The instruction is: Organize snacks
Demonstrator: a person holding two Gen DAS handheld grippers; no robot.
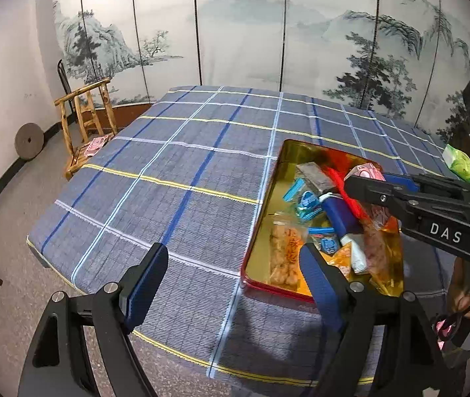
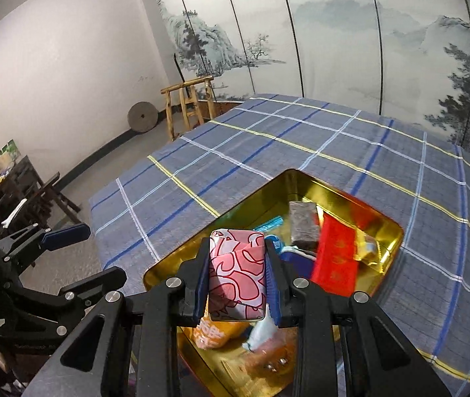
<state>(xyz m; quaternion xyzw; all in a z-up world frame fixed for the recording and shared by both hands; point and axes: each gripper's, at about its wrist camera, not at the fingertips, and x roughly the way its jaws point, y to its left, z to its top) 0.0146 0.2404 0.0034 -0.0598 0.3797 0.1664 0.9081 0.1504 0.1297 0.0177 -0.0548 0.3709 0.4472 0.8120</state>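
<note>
A gold tin with a red rim (image 1: 251, 258) sits on the plaid tablecloth and holds several snacks: a red packet (image 2: 334, 258), a dark grey block (image 2: 302, 225), an orange packet (image 2: 212, 330) and blue-wrapped pieces (image 1: 307, 201). My right gripper (image 2: 238, 259) hovers over the tin's near end, shut on a pink-and-white patterned packet (image 2: 238, 274). From the left wrist view that same right gripper (image 1: 364, 182) reaches in from the right above the tin. My left gripper (image 1: 235, 281) stands open over bare cloth just left of the tin, nothing between its fingers.
A green packet (image 1: 459, 162) lies on the cloth to the right of the tin. A wooden chair (image 1: 86, 122) and a stone wheel (image 1: 29, 141) stand past the table's far left corner, in front of a painted folding screen (image 1: 241, 33). Dark wooden furniture (image 2: 26, 192) stands by the left wall.
</note>
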